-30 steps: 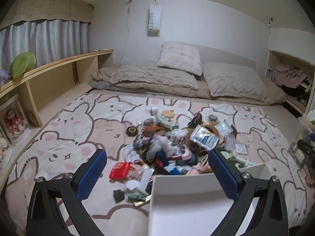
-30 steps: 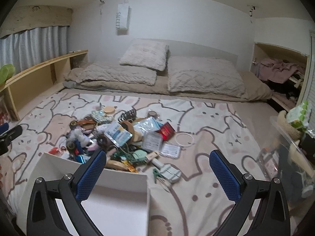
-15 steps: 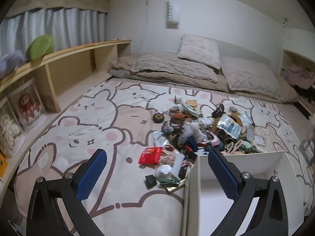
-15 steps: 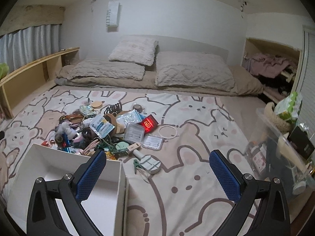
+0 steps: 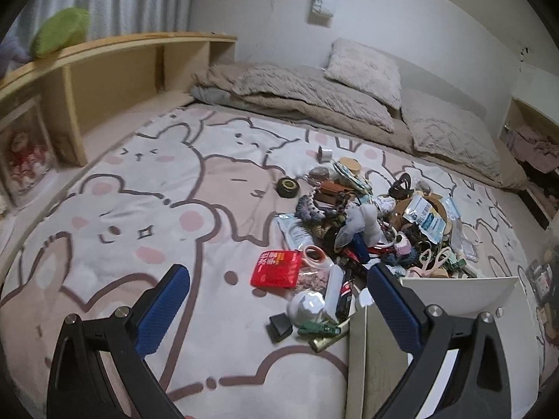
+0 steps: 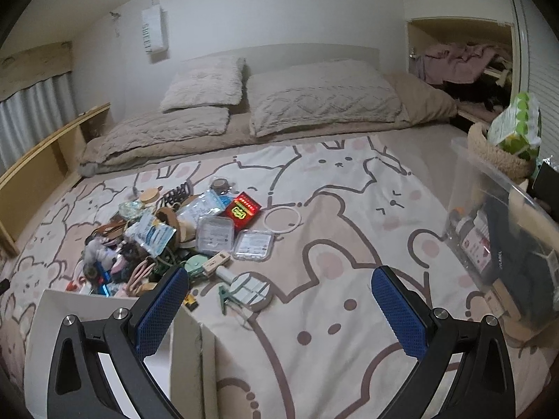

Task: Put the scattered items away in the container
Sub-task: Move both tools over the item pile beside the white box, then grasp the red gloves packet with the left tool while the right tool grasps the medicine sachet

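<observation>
A heap of small scattered items (image 5: 367,223) lies on the bear-print blanket, with a red packet (image 5: 276,269) and a white pouch (image 5: 307,305) at its near edge. The white open box (image 5: 464,293) stands just in front of the heap, at the lower right in the left wrist view and the lower left in the right wrist view (image 6: 104,303). My left gripper (image 5: 279,300) is open above the blanket, left of the box. My right gripper (image 6: 279,300) is open near a round compact (image 6: 249,291) and clear cases (image 6: 253,244). Neither holds anything.
Pillows and a folded duvet (image 6: 314,101) lie at the bed's head. A wooden shelf (image 5: 104,66) runs along the left side. A clear storage bin (image 6: 503,237) with a woven basket (image 6: 499,153) on it stands at the right edge. A white ring (image 6: 283,220) lies apart.
My left gripper swung left, so the box moved from centre to lower right. My right gripper swung right, so the box slid to lower left and the storage bin came nearer.
</observation>
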`<action>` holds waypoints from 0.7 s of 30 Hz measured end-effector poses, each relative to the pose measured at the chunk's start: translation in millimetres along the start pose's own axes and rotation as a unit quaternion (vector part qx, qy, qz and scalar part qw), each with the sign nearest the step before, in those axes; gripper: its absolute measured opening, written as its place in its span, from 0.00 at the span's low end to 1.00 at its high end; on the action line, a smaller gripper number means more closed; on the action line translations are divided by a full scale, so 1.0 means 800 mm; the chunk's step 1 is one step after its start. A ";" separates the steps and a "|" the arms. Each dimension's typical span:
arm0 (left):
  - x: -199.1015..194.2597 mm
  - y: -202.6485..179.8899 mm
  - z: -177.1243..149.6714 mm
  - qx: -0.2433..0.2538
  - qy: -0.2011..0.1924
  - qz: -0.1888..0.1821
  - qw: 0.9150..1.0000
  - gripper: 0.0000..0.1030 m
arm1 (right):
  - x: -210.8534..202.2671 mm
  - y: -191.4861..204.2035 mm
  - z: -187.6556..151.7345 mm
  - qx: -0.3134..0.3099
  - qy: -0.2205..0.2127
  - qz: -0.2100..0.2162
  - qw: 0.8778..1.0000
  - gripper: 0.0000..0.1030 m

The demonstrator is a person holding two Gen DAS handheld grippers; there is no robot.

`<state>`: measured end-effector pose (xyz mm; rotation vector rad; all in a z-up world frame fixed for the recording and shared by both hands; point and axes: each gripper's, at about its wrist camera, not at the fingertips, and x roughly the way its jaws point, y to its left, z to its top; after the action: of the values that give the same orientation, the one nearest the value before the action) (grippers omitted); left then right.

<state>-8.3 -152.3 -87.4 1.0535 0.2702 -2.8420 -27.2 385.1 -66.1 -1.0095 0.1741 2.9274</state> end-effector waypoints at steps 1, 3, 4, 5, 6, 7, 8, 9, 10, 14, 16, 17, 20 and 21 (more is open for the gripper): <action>0.008 -0.002 0.004 0.002 0.003 -0.002 1.000 0.99 | 0.005 0.000 0.001 -0.001 -0.003 -0.004 1.000 1.00; 0.025 -0.005 0.012 0.001 0.011 -0.012 1.000 0.99 | 0.010 0.002 0.000 -0.008 -0.024 -0.013 1.000 1.00; 0.035 -0.006 0.016 -0.002 0.017 -0.018 1.000 0.98 | 0.013 0.004 0.000 -0.012 -0.030 -0.017 0.999 1.00; 0.043 -0.007 0.019 -0.004 0.023 -0.023 0.999 0.98 | 0.019 0.006 0.000 -0.016 -0.030 -0.017 0.999 1.00; 0.054 -0.007 0.023 -0.007 0.029 -0.031 0.999 0.95 | 0.025 0.008 0.001 -0.018 -0.022 -0.011 1.000 1.00; 0.064 -0.007 0.026 -0.009 0.033 -0.034 0.999 0.95 | 0.032 0.007 0.003 -0.017 -0.013 -0.005 1.000 1.00; 0.074 -0.006 0.028 -0.011 0.038 -0.034 0.999 0.95 | 0.039 0.007 0.004 -0.016 -0.004 0.001 1.000 1.00; 0.082 -0.006 0.029 -0.012 0.042 -0.035 0.998 0.95 | 0.047 0.009 0.006 -0.017 0.006 0.007 1.000 1.00; 0.094 -0.005 0.031 -0.014 0.051 -0.039 0.998 0.95 | 0.053 0.011 0.007 -0.019 0.013 0.012 1.000 1.00; 0.130 -0.003 0.032 -0.014 0.076 -0.046 0.996 0.95 | 0.075 0.023 0.016 -0.039 0.042 0.037 0.998 1.00; 0.148 -0.001 0.030 -0.010 0.090 -0.047 0.995 0.95 | 0.086 0.030 0.024 -0.049 0.058 0.043 0.996 1.00; 0.153 0.000 0.030 -0.008 0.095 -0.046 0.994 0.95 | 0.091 0.033 0.029 -0.053 0.065 0.045 0.996 1.00; 0.170 0.002 0.027 -0.002 0.111 -0.047 0.993 0.95 | 0.103 0.046 0.044 -0.062 0.076 0.058 0.993 1.00; 0.175 0.004 0.026 -0.002 0.115 -0.052 0.992 0.95 | 0.108 0.052 0.050 -0.066 0.079 0.061 0.993 1.00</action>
<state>-127.0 -163.7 -163.4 1.4093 0.3587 -2.8052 -122.5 348.6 -84.2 -1.2944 0.0493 3.0015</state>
